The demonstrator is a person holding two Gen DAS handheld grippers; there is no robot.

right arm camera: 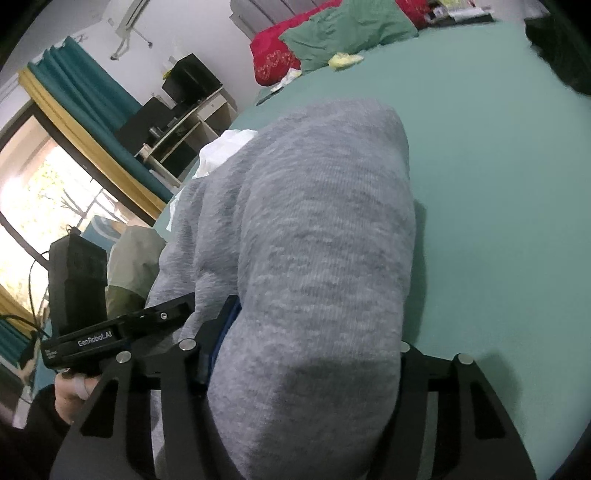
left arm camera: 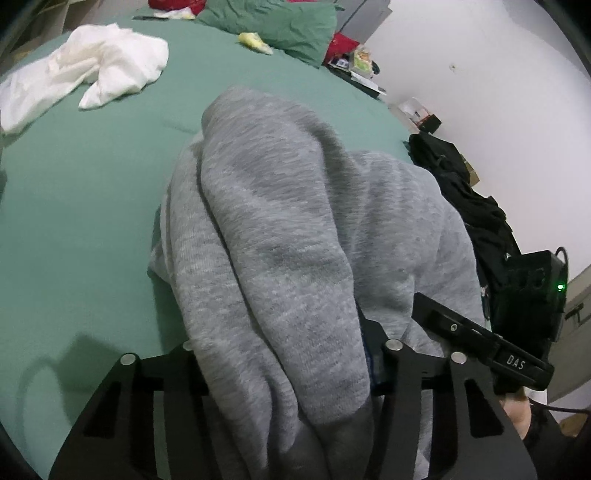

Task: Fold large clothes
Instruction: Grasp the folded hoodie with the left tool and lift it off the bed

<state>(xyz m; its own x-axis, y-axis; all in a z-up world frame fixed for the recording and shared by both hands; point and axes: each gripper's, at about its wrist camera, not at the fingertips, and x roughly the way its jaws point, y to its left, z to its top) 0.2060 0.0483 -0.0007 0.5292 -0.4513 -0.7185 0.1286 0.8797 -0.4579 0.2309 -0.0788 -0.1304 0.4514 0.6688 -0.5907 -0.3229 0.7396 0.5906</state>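
Observation:
A large grey sweatshirt (left arm camera: pixel 295 229) is draped over both grippers and hangs down onto the green bed (left arm camera: pixel 81 206). My left gripper (left arm camera: pixel 295 354) is shut on a bunch of the grey fabric, which covers its fingertips. My right gripper (right arm camera: pixel 295 350) is shut on another part of the same sweatshirt (right arm camera: pixel 317 221), its fingertips also hidden under the cloth. In the left wrist view the right gripper (left arm camera: pixel 480 336) sits close at the right, held by a hand. In the right wrist view the left gripper (right arm camera: pixel 122 332) sits close at the left.
A crumpled white garment (left arm camera: pixel 88 70) lies at the far left of the bed. A green pillow (left arm camera: pixel 280 26), a red pillow (right arm camera: pixel 273 59) and a small yellow item (left arm camera: pixel 255 41) lie at the head. Black clothes (left arm camera: pixel 465 199) lie at the bed's right edge by the wall.

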